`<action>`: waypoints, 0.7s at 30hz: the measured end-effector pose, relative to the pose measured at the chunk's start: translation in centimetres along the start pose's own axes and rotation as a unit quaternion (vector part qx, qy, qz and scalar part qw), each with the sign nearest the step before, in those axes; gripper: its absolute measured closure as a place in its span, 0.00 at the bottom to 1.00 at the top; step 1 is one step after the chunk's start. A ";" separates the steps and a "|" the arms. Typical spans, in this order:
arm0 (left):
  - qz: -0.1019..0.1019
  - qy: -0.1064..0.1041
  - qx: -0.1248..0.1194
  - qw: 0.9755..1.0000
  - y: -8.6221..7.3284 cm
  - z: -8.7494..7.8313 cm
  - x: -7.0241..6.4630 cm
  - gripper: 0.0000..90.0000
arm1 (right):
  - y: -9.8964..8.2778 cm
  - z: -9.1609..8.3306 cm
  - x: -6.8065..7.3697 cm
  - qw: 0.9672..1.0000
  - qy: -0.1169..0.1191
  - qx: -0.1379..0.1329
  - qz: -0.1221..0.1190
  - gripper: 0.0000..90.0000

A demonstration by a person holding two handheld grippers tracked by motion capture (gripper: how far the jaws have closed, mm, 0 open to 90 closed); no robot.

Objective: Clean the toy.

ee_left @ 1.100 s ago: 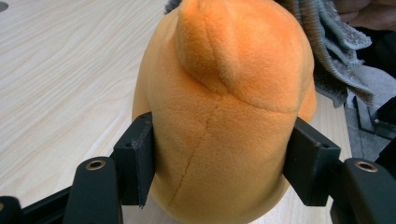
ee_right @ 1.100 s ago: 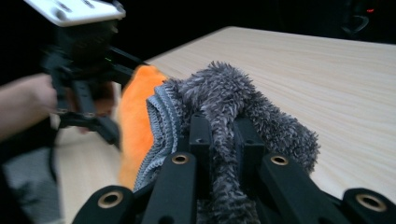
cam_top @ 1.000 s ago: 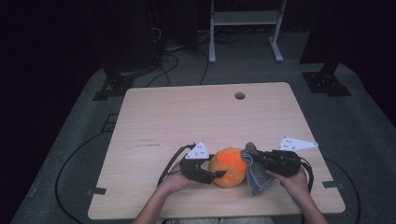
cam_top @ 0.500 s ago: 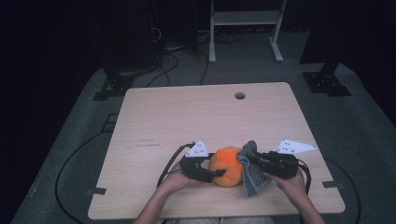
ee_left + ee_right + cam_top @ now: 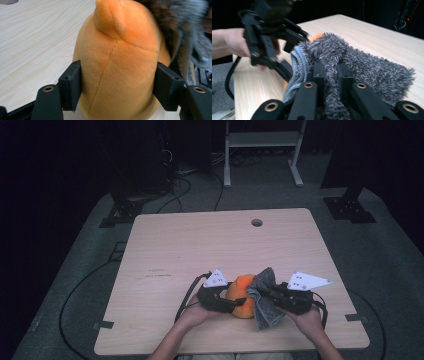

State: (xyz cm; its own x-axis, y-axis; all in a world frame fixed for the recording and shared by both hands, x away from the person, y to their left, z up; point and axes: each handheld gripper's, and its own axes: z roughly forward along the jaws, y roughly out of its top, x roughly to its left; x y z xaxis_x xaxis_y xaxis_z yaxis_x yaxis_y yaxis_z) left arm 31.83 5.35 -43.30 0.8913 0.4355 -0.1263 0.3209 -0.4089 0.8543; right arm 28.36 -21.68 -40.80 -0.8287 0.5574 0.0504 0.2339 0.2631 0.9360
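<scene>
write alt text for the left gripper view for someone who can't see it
An orange plush toy stands on a pale wooden table, clamped at its sides between the two black jaws of the left claw. A fuzzy grey knit cloth drapes against the toy's upper right side.

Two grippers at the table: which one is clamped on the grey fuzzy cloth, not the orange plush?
The right gripper: its jaws are shut on a fold of the grey fuzzy cloth. The left gripper instead has its jaws either side of the orange plush.
</scene>
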 end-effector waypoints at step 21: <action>0.034 -0.025 -0.015 0.999 -0.2 0.9 -0.9 0.24 | -0.8 -1.8 -1.6 0.999 0.011 0.005 0.033 0.89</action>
State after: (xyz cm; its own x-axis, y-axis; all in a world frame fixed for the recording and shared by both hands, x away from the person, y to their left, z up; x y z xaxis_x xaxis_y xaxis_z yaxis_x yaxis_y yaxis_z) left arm 31.26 4.28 -43.84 0.9256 0.3672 -0.0915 0.2500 -0.4116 0.8764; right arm 28.56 -24.16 -41.05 -0.8218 0.5569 0.1204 0.2940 0.2334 0.9269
